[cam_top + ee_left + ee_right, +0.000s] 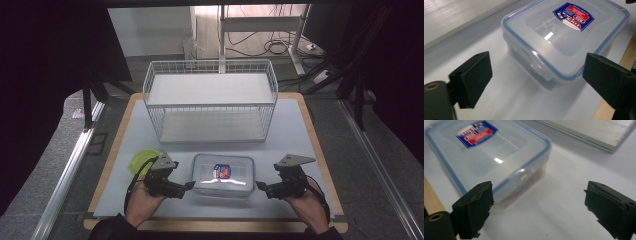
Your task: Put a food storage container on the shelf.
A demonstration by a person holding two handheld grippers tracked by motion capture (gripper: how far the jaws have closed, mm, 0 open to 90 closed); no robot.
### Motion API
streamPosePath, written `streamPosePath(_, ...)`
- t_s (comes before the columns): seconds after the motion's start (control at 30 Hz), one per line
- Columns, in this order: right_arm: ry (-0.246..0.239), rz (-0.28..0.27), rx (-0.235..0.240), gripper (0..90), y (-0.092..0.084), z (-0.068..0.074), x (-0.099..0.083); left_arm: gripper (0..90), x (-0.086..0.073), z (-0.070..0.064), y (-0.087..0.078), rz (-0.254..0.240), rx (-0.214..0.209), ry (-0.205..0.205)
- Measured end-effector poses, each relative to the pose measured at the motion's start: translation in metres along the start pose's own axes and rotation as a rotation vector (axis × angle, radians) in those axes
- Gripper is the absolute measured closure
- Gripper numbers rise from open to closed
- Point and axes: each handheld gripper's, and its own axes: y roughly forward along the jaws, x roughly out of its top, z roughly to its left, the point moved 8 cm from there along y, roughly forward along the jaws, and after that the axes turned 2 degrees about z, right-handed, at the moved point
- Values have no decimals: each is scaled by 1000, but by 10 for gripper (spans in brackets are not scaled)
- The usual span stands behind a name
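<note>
A clear plastic food box [223, 175] with a blue-sealed lid and a red and blue label lies flat on the white mat near the front edge. My left gripper [189, 186] sits just off its left end, jaws wide apart, touching nothing. In the left gripper view the box [564, 37] lies ahead between the open jaws of that gripper [537, 66]. My right gripper [260, 186] stands off the box's right end, also open and empty. In the right gripper view the box [486, 152] lies ahead and to the left of the spread jaws of that gripper [539, 195].
A white wire rack [210, 105] with two shelves stands behind the box at mid-table. A yellow-green round thing [140, 160] lies behind my left gripper. The white mat [290, 130] covers a wooden tabletop whose edge [215, 226] runs along the front.
</note>
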Motion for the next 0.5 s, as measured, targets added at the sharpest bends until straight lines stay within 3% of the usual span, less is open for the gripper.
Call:
streamPosePath(0.2,19,9,60,36,10,13,9,58,10,2,19,28,-76,-42)
streamPosePath(0.33,45,41,93,20,20,18,8,58,9,4,32,77,-91,-61)
streamPosePath(0.47,102,94,176,11,35,23,5,13,9,2,40,91,-163,-104)
streamPosePath(0.5,102,94,176,11,35,23,5,13,9,2,41,95,-178,-107)
